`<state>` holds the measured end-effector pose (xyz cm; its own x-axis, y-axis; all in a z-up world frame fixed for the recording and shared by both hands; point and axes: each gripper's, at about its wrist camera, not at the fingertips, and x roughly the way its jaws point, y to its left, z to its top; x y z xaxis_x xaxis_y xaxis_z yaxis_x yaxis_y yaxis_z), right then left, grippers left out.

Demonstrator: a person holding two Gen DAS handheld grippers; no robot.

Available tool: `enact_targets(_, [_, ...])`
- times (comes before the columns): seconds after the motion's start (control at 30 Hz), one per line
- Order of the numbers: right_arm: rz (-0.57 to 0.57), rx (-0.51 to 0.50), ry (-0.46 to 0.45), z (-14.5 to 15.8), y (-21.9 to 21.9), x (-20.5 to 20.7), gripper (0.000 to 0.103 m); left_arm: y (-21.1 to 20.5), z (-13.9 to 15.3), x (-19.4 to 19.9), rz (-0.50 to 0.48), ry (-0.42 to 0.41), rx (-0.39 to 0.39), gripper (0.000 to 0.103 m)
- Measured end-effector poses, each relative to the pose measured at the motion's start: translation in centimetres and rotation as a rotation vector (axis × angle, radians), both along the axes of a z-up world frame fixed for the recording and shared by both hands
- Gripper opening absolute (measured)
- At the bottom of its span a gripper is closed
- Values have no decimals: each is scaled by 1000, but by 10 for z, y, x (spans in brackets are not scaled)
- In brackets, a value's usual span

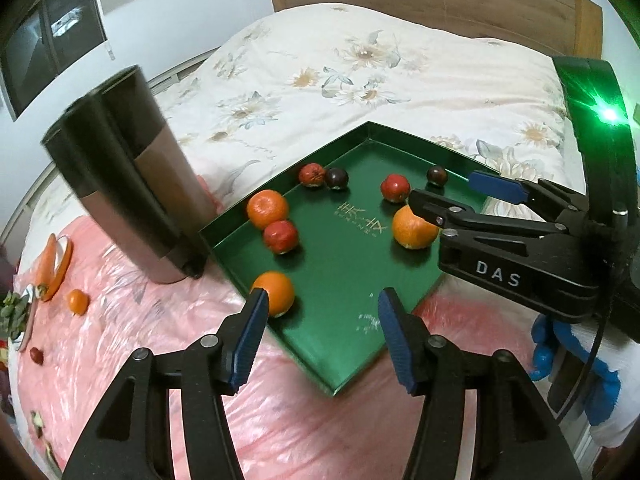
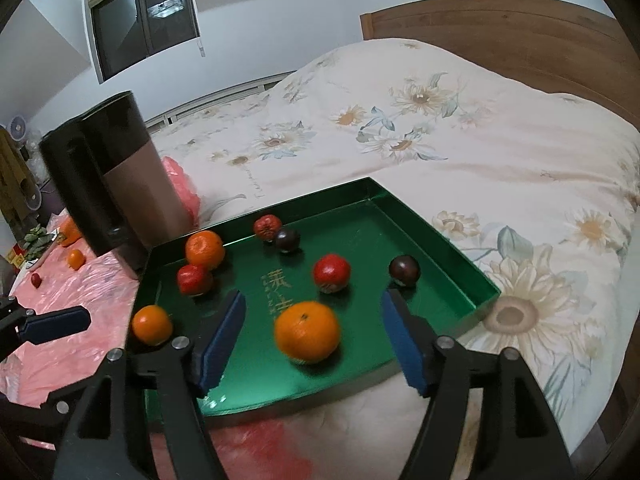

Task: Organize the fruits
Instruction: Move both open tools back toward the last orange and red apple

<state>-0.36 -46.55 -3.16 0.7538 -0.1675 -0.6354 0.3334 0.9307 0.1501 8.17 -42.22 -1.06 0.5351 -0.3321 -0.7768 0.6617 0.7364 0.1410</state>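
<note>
A green tray [image 1: 340, 272] [image 2: 360, 240] lies on the bed with three oranges, three red fruits and two dark plums in it. My left gripper [image 1: 324, 308] stands open over the tray's near corner with nothing between its fingers; one orange [image 1: 275, 293] sits just outside its left fingertip. My right gripper [image 2: 313, 300] is open wide. A blurred orange [image 2: 307, 332] lies on the tray between its fingers, and neither pad touches it. In the left wrist view the right gripper [image 1: 444, 189] reaches in from the right, over that orange [image 1: 414, 227].
A tall dark cylindrical appliance [image 1: 132, 176] [image 2: 108, 184] stands at the tray's left edge on a pink plastic sheet [image 1: 140, 340]. A small orange [image 1: 77, 301] and a small red fruit [image 1: 37, 355] lie on the sheet at far left. A floral quilt [image 2: 440, 140] lies beyond the tray.
</note>
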Motion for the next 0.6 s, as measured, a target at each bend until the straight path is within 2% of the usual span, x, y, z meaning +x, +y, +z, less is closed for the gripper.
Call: enact_targets(0.6, [82,10,0,21,78,-40,103,80,16,-26,121,-32,-17,58])
